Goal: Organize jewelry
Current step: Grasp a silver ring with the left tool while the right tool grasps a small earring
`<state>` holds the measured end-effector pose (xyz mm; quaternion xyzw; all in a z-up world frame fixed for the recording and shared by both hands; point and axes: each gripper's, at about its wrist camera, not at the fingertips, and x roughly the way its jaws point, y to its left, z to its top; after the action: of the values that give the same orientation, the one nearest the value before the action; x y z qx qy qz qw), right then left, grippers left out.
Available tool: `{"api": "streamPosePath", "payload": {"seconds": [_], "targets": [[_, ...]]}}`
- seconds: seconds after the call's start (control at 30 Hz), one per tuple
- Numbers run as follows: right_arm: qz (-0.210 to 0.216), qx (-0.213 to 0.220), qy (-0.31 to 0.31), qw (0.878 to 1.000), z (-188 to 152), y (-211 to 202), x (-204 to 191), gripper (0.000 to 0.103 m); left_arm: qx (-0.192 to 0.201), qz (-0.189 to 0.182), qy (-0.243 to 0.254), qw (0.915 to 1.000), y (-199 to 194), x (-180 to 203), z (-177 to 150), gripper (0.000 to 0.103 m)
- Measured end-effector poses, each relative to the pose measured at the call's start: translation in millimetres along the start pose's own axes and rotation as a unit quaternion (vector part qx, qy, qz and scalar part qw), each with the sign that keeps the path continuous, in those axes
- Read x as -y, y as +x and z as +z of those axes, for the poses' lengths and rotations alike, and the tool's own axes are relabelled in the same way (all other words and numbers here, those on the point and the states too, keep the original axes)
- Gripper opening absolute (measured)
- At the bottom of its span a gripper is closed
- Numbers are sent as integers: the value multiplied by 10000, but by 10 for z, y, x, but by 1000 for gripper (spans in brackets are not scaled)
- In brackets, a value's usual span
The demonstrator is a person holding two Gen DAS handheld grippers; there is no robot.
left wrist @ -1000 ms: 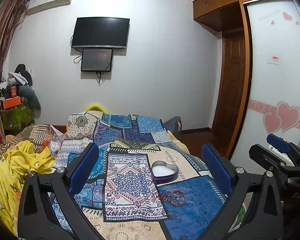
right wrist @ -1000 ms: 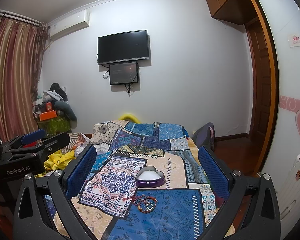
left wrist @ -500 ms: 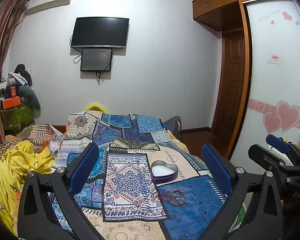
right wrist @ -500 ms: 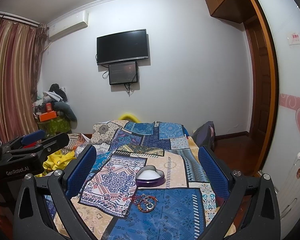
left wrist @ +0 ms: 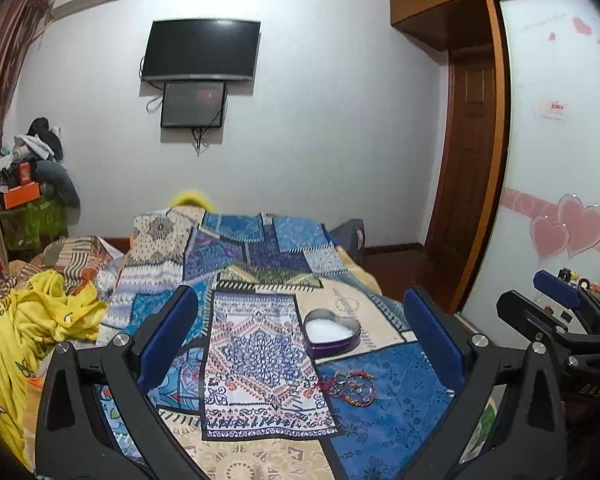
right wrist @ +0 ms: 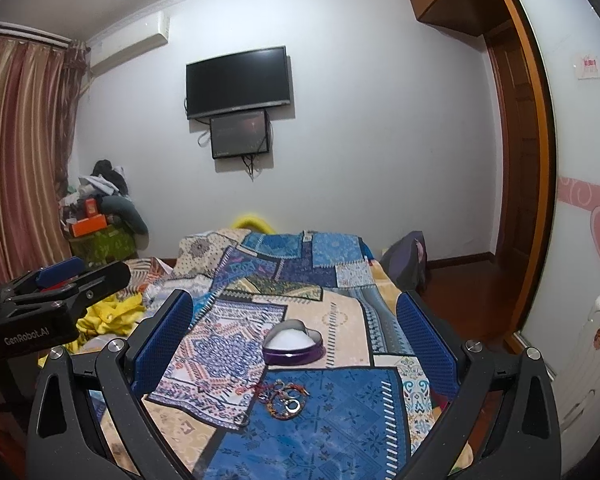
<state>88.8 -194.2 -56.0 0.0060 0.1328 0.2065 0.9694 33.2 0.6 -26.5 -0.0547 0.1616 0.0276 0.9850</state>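
Observation:
A heart-shaped purple tin (left wrist: 331,332) with a white lining sits open on the patchwork bedspread (left wrist: 260,344); it also shows in the right wrist view (right wrist: 293,343). A small tangle of bracelets and rings (left wrist: 350,387) lies just in front of it, seen too in the right wrist view (right wrist: 282,395). My left gripper (left wrist: 300,332) is open and empty, held above the bed's near end. My right gripper (right wrist: 294,338) is open and empty beside it. Each gripper shows at the edge of the other's view, the right one (left wrist: 556,304) and the left one (right wrist: 56,280).
A crumpled yellow cloth (left wrist: 32,320) lies on the bed's left side. A cluttered stand (left wrist: 24,200) is at the far left by the curtain. A wardrobe door with pink hearts (left wrist: 560,232) and a wooden door (left wrist: 468,160) are on the right.

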Motion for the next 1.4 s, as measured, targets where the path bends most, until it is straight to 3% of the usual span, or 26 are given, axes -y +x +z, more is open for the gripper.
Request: {"api": "streamPosePath", "payload": {"seconds": [0.3, 0.53, 0.63, 0.77, 0.9, 1.0, 1.2, 1.27, 1.4], "targets": [[-33, -834, 43, 9965, -287, 435, 132, 101, -832, 338, -94, 9959, 592, -160, -280, 102], [-22, -1371, -88, 9905, -548, 678, 201, 97, -1814, -11, -58, 9834, 1090, -242, -632, 84], [81, -1672, -150, 9858, -675, 783, 226, 84, -2171, -189, 57, 9759, 1228, -199, -799, 77], [344, -2056, -116, 9780, -833, 919, 275, 56, -2566, -450, 204, 9652, 1342, -111, -982, 67], [644, -2283, -75, 9714, -935, 1013, 279, 40, -2823, -680, 373, 9562, 1372, -23, -1086, 55], [775, -2363, -128, 9685, -971, 1057, 255, 34, -2938, -909, 404, 9507, 1370, 47, -1159, 55], [1055, -2527, -192, 9616, -1014, 1181, 187, 21, -3203, -1215, 422, 9386, 1441, 165, -1287, 41], [1119, -2571, -228, 9596, -1017, 1233, 183, 18, -3251, -1262, 411, 9363, 1461, 186, -1322, 33], [1205, -2625, -332, 9568, -1028, 1287, 152, 14, -3223, -1331, 452, 9361, 1459, 220, -1338, 30]]}}
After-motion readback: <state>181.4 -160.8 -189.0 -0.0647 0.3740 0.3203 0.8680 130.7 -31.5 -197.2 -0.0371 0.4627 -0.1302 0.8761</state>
